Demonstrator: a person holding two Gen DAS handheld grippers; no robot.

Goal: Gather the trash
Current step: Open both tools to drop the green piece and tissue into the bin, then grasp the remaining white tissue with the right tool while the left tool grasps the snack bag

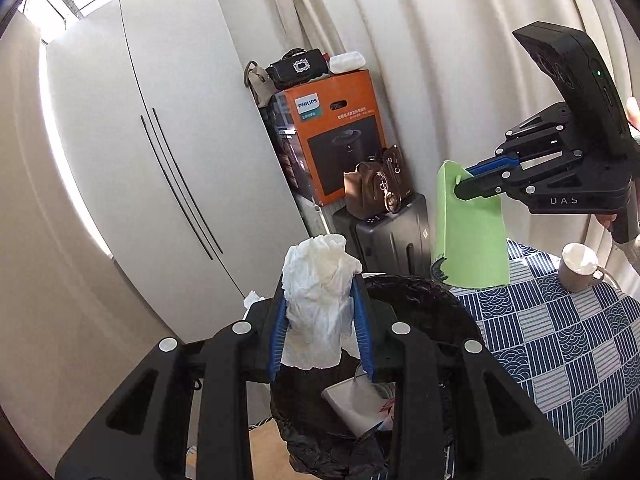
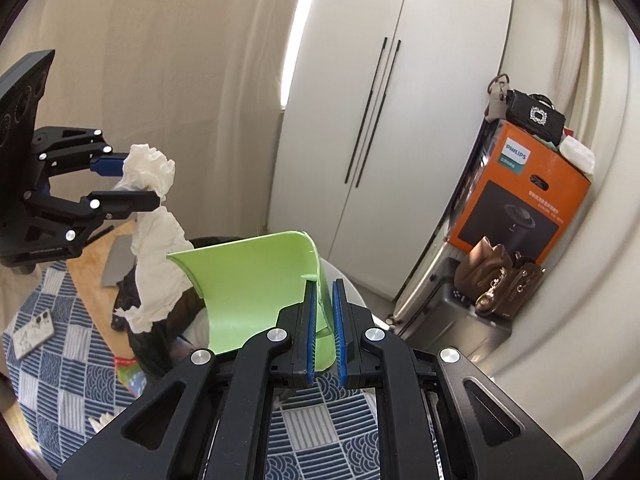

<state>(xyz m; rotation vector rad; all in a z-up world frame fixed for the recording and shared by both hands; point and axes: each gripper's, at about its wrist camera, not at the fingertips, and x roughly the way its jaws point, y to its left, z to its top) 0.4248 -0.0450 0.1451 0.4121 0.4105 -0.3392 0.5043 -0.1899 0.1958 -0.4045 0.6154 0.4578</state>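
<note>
Tissue (image 1: pixel 316 304) is clenched in the left gripper (image 1: pixel 320 320) above the black-lined bin (image 1: pixel 420 304); the right gripper (image 2: pixel 324 324) pinches a green scrap (image 2: pixel 248 292) nearby. Centre each over the opening, then release.

A lived-in home room: white double-door wardrobe (image 2: pixel 384 120), Philips appliance box (image 1: pixel 332 140) stacked on a dark suitcase (image 1: pixel 384 236), brown handbags (image 2: pixel 496 280), patterned blue tablecloth (image 1: pixel 560 340), mug (image 1: pixel 578 266).
</note>
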